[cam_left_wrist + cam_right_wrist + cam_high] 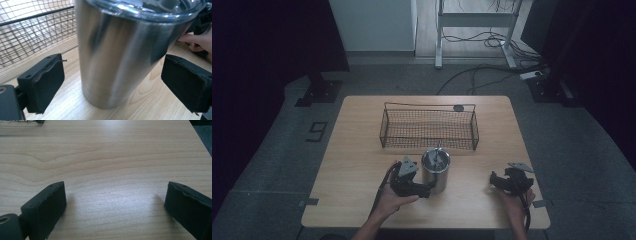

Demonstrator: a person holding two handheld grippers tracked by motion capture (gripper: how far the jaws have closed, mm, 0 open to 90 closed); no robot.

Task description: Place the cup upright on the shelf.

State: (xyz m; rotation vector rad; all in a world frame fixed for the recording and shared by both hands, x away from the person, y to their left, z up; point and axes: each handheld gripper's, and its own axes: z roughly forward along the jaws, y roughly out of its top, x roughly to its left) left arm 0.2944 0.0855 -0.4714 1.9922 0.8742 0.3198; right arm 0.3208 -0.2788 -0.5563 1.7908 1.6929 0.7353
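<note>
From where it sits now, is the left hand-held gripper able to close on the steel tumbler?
Probably yes. The left hand-held gripper is open with its pads either side of the steel tumbler, apart from its wall. Nothing lies between them, and the wire basket stands behind.

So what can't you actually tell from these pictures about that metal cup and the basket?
- What lies inside the steel tumbler: too small and dim in the high view; in the left gripper view the top edge crops its lid.
- The small dark thing on the wire basket rim: too small in the high view.
- The left gripper jaws stand either side of the tumbler without touching it.
</note>
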